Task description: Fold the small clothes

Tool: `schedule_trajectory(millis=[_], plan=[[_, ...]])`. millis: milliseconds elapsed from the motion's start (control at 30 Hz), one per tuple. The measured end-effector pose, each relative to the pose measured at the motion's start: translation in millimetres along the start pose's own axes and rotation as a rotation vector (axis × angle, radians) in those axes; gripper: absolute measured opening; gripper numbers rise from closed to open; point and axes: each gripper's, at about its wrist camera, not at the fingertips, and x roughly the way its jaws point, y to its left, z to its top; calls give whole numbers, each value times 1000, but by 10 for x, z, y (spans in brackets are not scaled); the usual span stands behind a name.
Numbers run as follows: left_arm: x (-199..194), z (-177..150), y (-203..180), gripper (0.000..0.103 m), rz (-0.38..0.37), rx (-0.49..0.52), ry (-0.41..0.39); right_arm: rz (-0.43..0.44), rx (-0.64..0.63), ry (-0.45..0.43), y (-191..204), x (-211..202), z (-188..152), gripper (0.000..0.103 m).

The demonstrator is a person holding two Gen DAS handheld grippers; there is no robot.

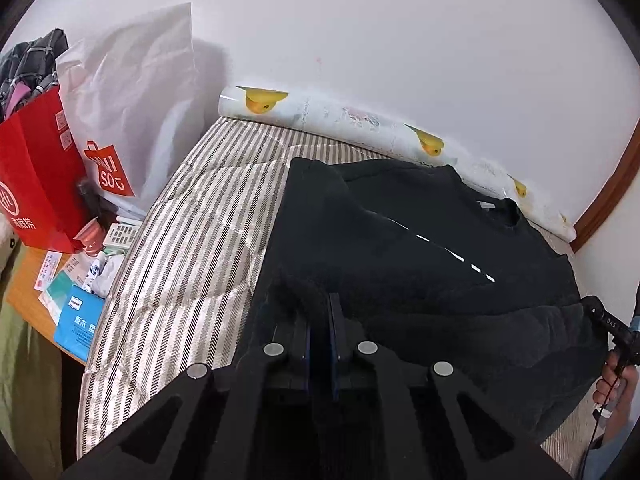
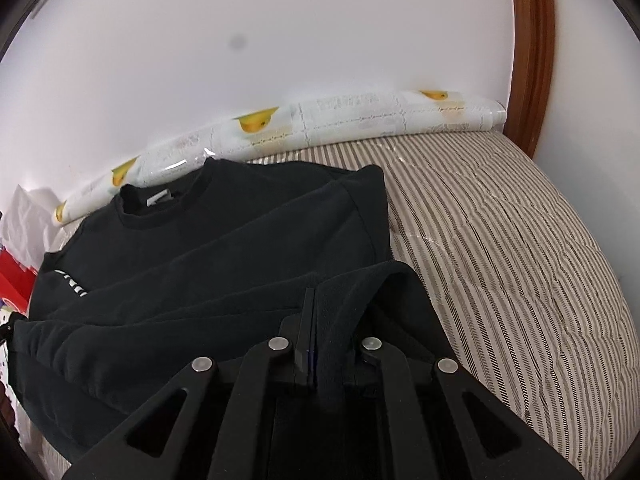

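Observation:
A black sweatshirt (image 1: 420,248) lies on the striped bed, collar toward the wall, sleeves folded across its body; it also shows in the right wrist view (image 2: 224,248). My left gripper (image 1: 320,308) is shut on the sweatshirt's bottom hem at its left corner. My right gripper (image 2: 320,304) is shut on the hem at its right corner, with fabric draped over one finger. The hem is lifted off the bed between both grippers. The right gripper's body (image 1: 612,324) and the hand holding it show at the far right of the left wrist view.
The striped mattress (image 2: 500,240) runs to the wall, where a rolled duck-print sheet (image 1: 360,120) lies. A side table (image 1: 28,284) at the left holds a red bag (image 1: 36,184), a white bag (image 1: 132,108), a remote and packets. A wooden bed frame (image 2: 532,52) stands at the right.

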Motion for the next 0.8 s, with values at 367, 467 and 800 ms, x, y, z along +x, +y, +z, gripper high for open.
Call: schedule_trajectory(millis=[367, 467, 800], plan=[[-465, -217, -117, 48, 30, 95, -30, -40, -30, -43, -167, -859, -258, 58], [-604, -350, -110, 49, 9, 90, -22, -25, -9, -34, -239, -1040, -441, 58], [-820, -1031, -2, 49, -18, 67, 39, 36, -2, 39, -191, -1075, -1113, 58]])
